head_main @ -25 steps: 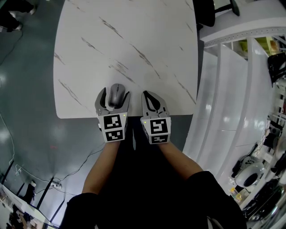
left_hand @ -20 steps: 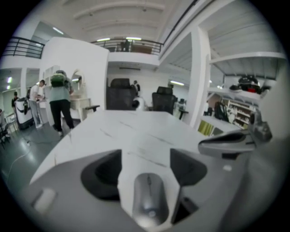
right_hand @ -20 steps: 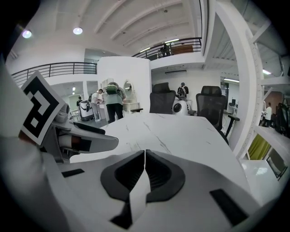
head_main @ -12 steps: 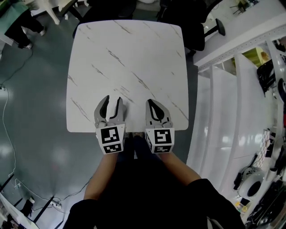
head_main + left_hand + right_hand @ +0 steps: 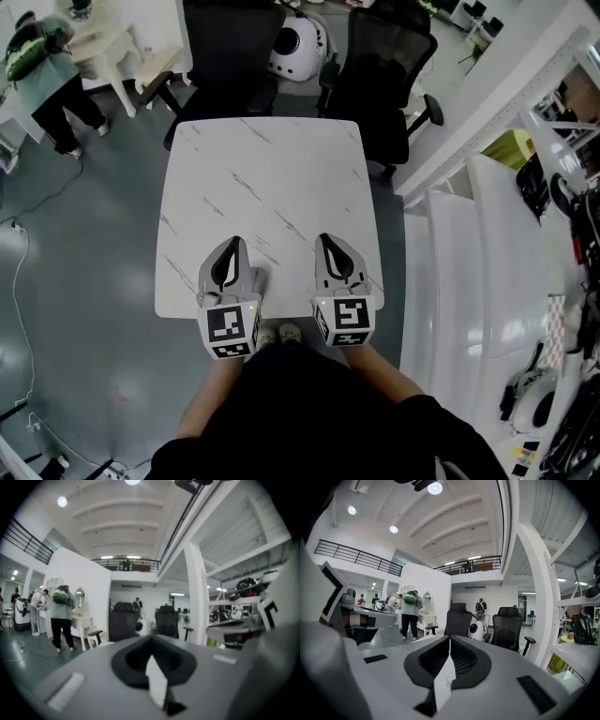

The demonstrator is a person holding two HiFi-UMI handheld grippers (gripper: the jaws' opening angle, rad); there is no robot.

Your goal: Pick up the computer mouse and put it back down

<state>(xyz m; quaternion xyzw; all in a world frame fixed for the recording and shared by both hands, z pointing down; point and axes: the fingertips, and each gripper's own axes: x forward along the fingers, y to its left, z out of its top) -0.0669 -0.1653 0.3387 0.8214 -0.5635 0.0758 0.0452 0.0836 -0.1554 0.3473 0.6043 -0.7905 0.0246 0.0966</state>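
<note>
Head view is showing the left gripper [image 5: 233, 244], jaws just closing together on nothing, and the right gripper [image 5: 326, 240], also pinched together, hovering over the table [image 5: 272, 169]. A grey sliver, likely the computer mouse [image 5: 258, 279], is peeking out at the left one's 3 o'clock.

No readable text, label, brand or number in any view. Cube faces on left gripper [image 5: 232, 246] and right gripper [image 5: 327, 242]: black-and-white square marker patterns only, no letters, no digits. Background print, if any, too small and blurred to read.
</note>
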